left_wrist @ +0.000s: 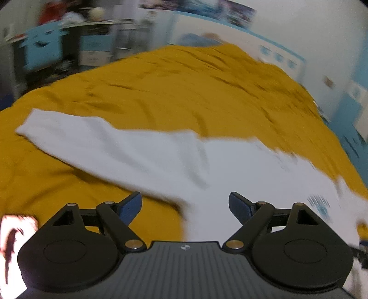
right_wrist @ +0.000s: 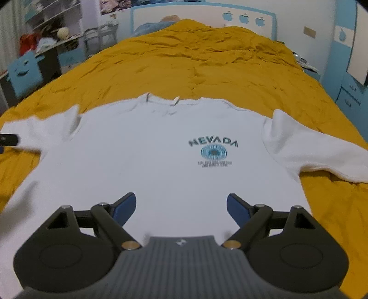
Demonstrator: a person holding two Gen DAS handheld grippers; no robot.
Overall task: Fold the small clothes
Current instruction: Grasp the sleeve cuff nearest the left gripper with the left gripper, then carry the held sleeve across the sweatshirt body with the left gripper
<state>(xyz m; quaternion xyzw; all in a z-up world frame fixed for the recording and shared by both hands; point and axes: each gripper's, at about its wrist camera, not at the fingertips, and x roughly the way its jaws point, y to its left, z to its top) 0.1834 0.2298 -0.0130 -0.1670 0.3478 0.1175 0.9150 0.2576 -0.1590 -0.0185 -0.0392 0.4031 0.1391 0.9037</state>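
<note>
A white long-sleeved sweatshirt (right_wrist: 142, 147) with a blue "NEVADA" print (right_wrist: 212, 150) lies flat, front up, on the mustard-yellow bedspread (right_wrist: 195, 62), collar away from me and both sleeves spread sideways. My right gripper (right_wrist: 181, 205) is open and empty above the shirt's lower middle. In the blurred left wrist view the shirt's left sleeve (left_wrist: 76, 135) stretches to the left. My left gripper (left_wrist: 185, 207) is open and empty above where that sleeve meets the body. Its tip shows at the left edge of the right wrist view (right_wrist: 8, 139).
The bedspread (left_wrist: 184, 87) covers the whole bed. A blue and white headboard (right_wrist: 202, 13) and a pillow (right_wrist: 156, 25) lie at the far end. A desk with a blue face-shaped panel (right_wrist: 23, 71) stands left. A blue cabinet (right_wrist: 352, 92) stands right.
</note>
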